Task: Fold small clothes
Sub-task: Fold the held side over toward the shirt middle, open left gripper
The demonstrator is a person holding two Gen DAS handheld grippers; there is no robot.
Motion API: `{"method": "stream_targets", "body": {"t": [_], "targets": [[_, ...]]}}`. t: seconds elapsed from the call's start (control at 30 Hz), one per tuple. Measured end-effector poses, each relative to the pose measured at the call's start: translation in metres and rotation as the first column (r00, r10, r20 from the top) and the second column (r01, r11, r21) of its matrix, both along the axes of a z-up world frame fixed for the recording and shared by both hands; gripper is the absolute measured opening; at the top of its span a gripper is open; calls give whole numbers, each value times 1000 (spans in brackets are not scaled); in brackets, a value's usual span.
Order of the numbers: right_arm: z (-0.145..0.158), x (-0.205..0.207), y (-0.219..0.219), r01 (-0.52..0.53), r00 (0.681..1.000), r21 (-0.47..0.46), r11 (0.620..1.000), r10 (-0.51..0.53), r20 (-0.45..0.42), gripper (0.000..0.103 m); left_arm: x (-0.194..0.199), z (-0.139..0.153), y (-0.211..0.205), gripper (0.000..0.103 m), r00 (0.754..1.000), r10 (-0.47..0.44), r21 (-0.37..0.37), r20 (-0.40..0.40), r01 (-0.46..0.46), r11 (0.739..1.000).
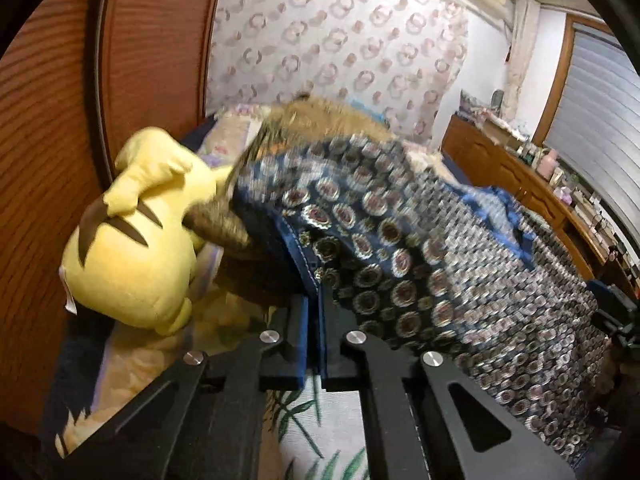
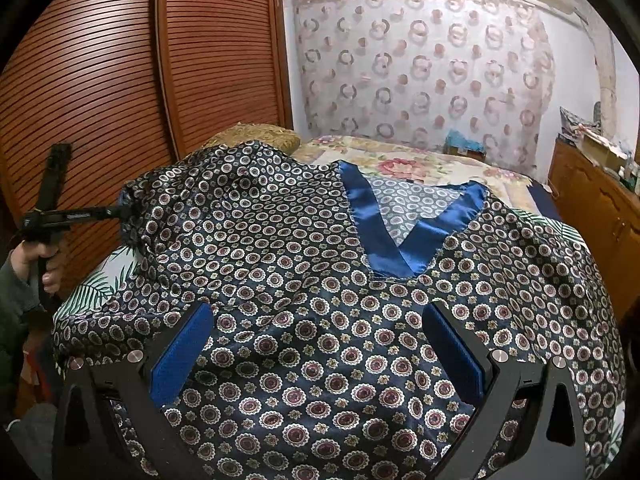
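— What do you get from the left wrist?

— My left gripper (image 1: 314, 320) has its jaws pressed together on a hemmed edge of the patterned shirt (image 1: 400, 248). The stitched navy hem runs straight down into the slot between the pads. From there the cloth is lifted and blurred, and it drapes away to my right over the bed (image 1: 304, 420). Just left of the raised cloth sits a yellow plush toy (image 1: 132, 256), close against the wooden slatted door (image 1: 52, 120), so that side is tight. A brown-gold cushion (image 1: 224, 226) pokes out between toy and shirt. Far right, a wooden dresser (image 1: 520, 184) lines the wall.

— And the right wrist?

— My right gripper (image 2: 320, 352) is spread wide, blue pads (image 2: 182, 356) well apart, holding nothing; it hovers over the shirt's front (image 2: 304, 320), though I cannot tell whether the pads touch the cloth. The shirt lies chest-up across the near end of the bed (image 2: 400, 160), its blue V-neck band (image 2: 384, 236) pointing toward me. Its left sleeve edge is bunched up where the left gripper (image 2: 124, 212), held in my hand (image 2: 40, 264), pinches it. Beyond the collar the floral bedspread is bare up to the curtain (image 2: 420, 68). The shirt's right edge hangs near the bed's side, with the dresser (image 2: 592, 208) close beyond it.
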State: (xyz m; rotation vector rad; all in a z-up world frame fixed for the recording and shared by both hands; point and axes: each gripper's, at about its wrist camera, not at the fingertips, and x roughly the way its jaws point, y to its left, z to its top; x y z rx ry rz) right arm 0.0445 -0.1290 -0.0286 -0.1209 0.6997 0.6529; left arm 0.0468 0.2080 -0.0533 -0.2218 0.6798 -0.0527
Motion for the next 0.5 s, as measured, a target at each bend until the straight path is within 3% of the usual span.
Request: {"method": "stream_targets", "body": {"t": [0.27, 0.5], "targets": [[8, -2, -11, 26, 1000, 13, 1000, -27, 14, 103, 1, 59, -43, 3, 987, -102, 28, 127, 99, 995], [11, -1, -21, 40, 999, 18, 999, -40, 15, 103, 30, 84, -95, 4, 964, -225, 81, 141, 215, 973]]}}
